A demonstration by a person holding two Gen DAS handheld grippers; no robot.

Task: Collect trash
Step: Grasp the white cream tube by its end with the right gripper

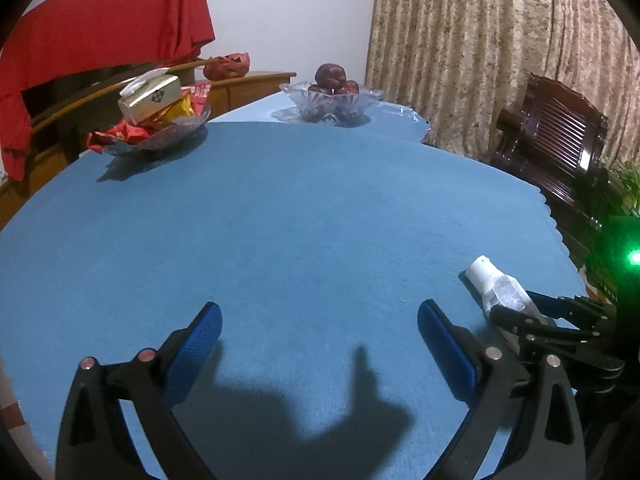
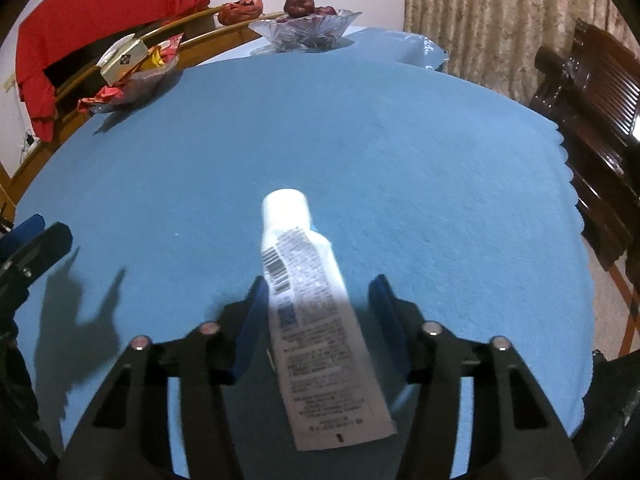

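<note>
Between the right gripper (image 2: pixel 316 300) pads lies a white tube (image 2: pixel 308 300), flat on the blue worktop (image 2: pixel 400 160); the jaws straddle it half-wide, one side with a gap, so not gripped yet. Left gripper (image 1: pixel 320 336) hangs wide and empty. Judging by this, collection has barely started.

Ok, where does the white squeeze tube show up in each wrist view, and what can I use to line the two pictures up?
Left wrist view: the white squeeze tube lies at the lower right, cap pointing up-left, its tail hidden by the right tool.
Right wrist view: the tube runs up the lower centre, between that tool's fingers.
Shared landmark: the glass fruit bowl at the table's far edge.
</note>
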